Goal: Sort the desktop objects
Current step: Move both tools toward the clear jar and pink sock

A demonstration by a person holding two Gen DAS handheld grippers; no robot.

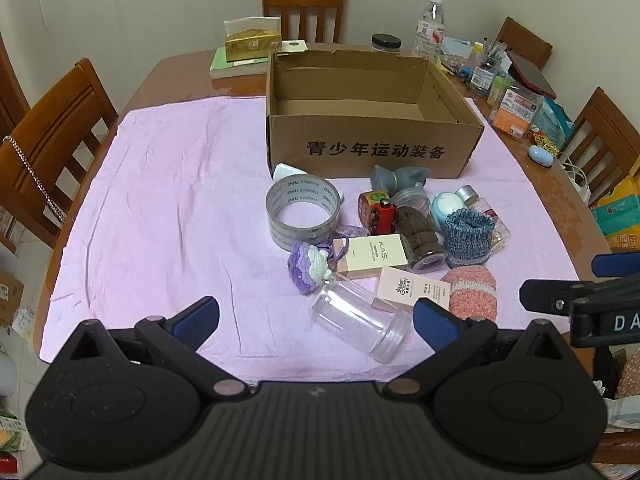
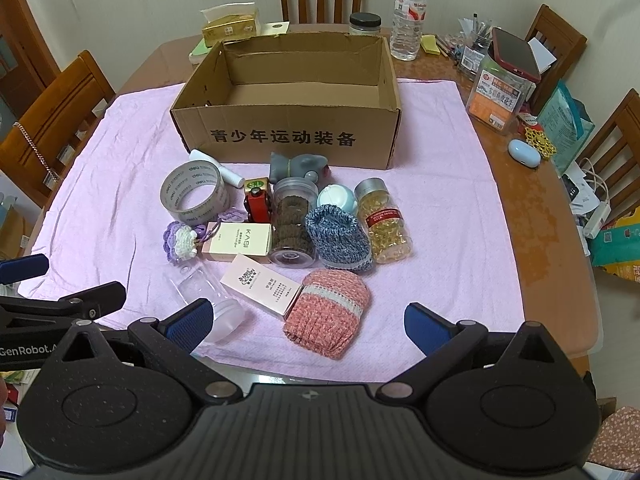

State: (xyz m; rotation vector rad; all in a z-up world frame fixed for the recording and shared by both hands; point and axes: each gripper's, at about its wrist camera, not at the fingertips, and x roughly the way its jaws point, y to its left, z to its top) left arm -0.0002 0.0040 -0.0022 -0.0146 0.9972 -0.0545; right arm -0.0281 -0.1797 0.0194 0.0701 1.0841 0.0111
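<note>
You have not started the sorting yet, as far as the views show. The cardboard box (image 2: 288, 136) stands on the pink cloth (image 2: 440, 200) toward the far edge of the tabletop (image 2: 532, 216), and what you can see of its floor is bare.

Everything to be sorted lies in one cluster just in front of the box, toward the near edge. At the left of it are the roll of clear tape (image 2: 196, 194) and the purple crocheted flower (image 2: 181, 245). In the middle are the KASI carton (image 2: 239, 243), the red toy (image 2: 258, 203) and the jar of brown rounds (image 2: 290, 226) lying on its side. To the right lie the blue knitted sock (image 2: 340, 240) and the bottle of yellow capsules (image 2: 386, 226). Nearest you are the empty clear jar (image 1: 360, 320), the pink carton (image 2: 262, 285) resting partly on it, and the pink knitted sock (image 2: 328, 312).

Both tools are wide open and hold nothing. Your left tool (image 1: 316, 316) hangs over the clear jar; your right tool (image 2: 308, 320) hangs over the pink knitted sock. Neither touches anything. Every item is left to move, and those two look like the nearest picks.
</note>
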